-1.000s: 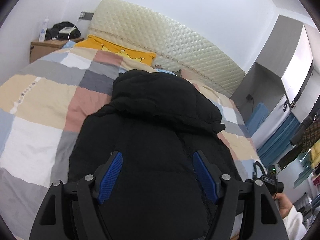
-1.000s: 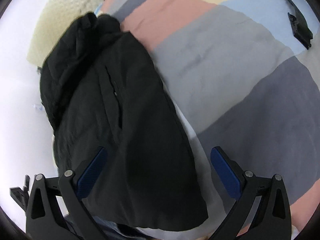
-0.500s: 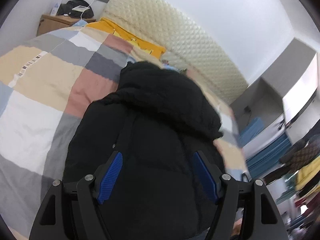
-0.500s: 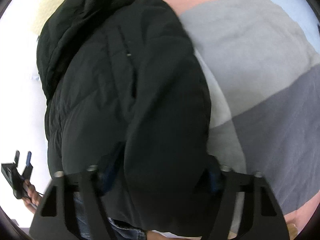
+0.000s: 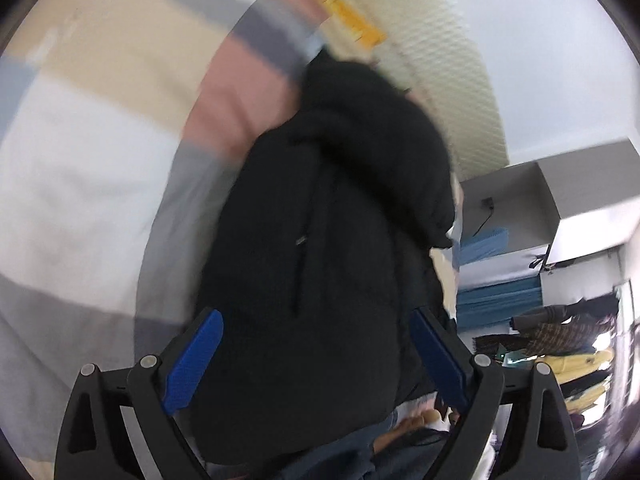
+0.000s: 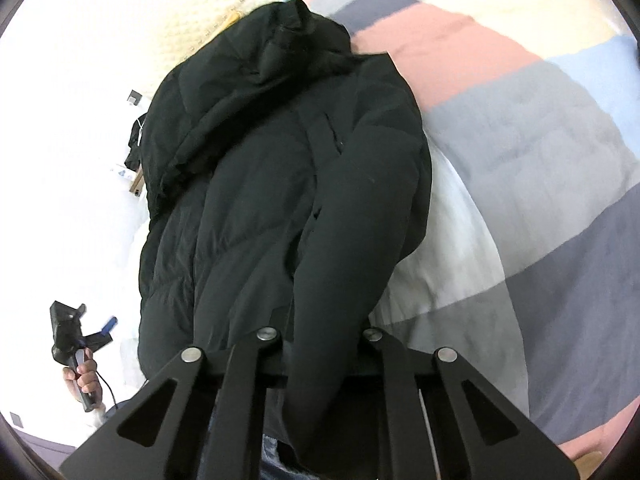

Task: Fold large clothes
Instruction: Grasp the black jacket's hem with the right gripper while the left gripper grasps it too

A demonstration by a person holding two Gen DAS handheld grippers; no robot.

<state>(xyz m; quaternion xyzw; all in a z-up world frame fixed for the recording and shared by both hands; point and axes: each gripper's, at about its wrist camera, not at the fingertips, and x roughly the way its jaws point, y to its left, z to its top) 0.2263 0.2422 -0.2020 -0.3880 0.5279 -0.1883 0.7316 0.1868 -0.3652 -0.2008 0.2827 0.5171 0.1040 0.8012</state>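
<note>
Item: black jacket (image 6: 280,184), padded, hooded, lying lengthwise on the bed (image 6: 540,152) over a patchwork cover, hood toward the headboard (image 5: 452,92), hem toward the person at the bed's near edge.

Right gripper (image 6: 320,344): its fingers are hidden under the cloth; the linkage is drawn in around a thick fold at the jacket's hem, so it is judged to be pinching the jacket at the near right corner. The blue pads are not showing in the right wrist view.

Left gripper (image 5: 316,354): spread wide, blue pads (image 5: 192,364) apart and holding nothing, hovering over the hem; the left wrist view is blurring with motion.

Step in hand, as judged: taking the hem at both corners to carry it up toward the hood.

Handling notes:
- The left gripper is needing a bite on the near left corner level with the right one, so the fold line is running square.
- Padded cloth is bulky and slippery; a deep pinch through all layers is holding better than one at the edge.
- Lifting both corners together and evenly is keeping the sleeve from sliding out.
- Risk: a one-sided pull is skewing the jacket on the cover.
</note>
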